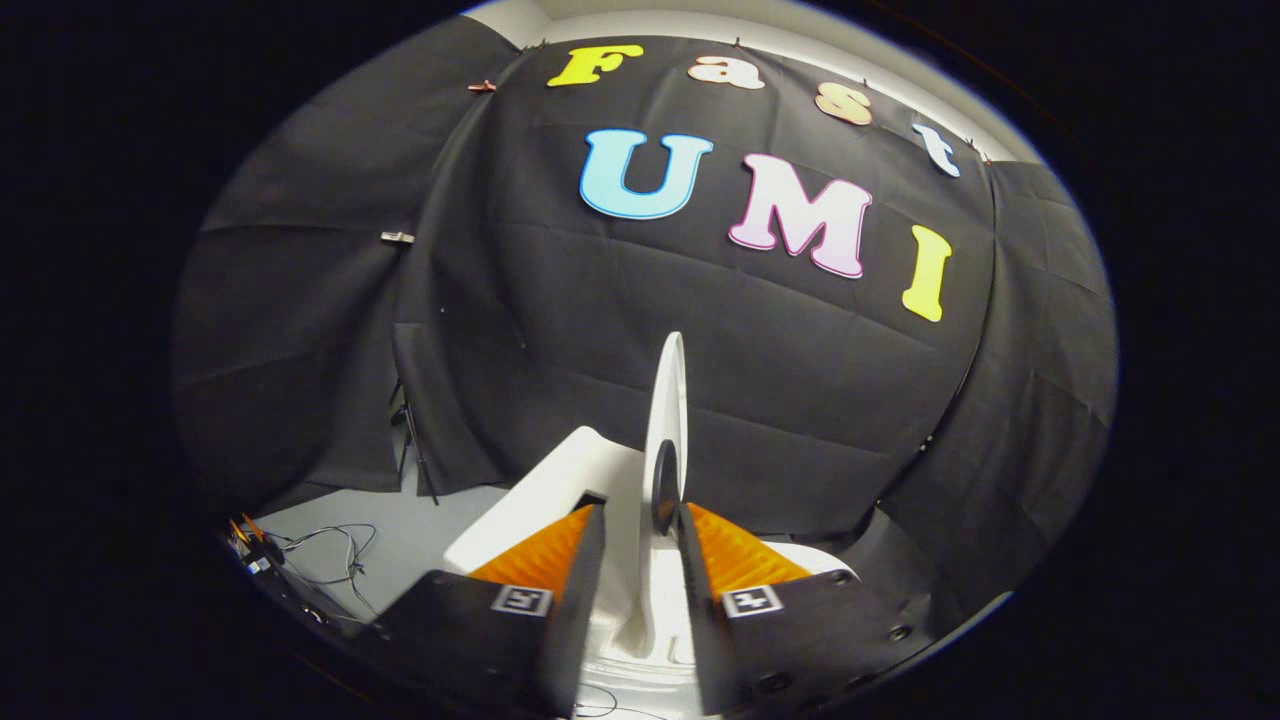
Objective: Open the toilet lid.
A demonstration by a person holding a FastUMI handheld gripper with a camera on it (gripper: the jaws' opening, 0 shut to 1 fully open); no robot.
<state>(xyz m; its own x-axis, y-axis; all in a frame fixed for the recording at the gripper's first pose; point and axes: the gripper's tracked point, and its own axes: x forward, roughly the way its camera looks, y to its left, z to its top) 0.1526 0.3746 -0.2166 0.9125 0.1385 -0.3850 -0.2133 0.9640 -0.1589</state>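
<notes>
Toilet lid (668,420) stands edge-on between the fingers, a thin white blade rising toward 12 o'clock from the gripper (640,515) and tilted a touch to 1 o'clock — looks raised near vertical, so I'd judge the opening mostly done. A dark oval patch sits on its near edge, right at the fingertips; can't tell what it is. The claw is only partly open, a narrow gap w/ the lid's edge running through it. The fingertips (592,525) sit close on both sides of the lid, but whether both pads actually press it can't be read from here — prob. a pinch, not sure. Holding the lid by its thin rim like this makes sense: the rim is the only part slim enough to fit the gap, and gripping it lets the hand swing the lid about its hinge. Below and around the fingers lies the white toilet body (545,490), spreading out toward 9 o'clock, w/ moulded white shapes down at 6 o'clock between the finger bases. Further out, at 8 o'clock, pale grey floor (420,535) w/ loose cables (335,555) trailing across it. Beyond it all — black cloth wall (800,400), creased, wrapping the booth from 9 round to 3 o'clock, w/ a strip of light ceiling at 12.
</notes>
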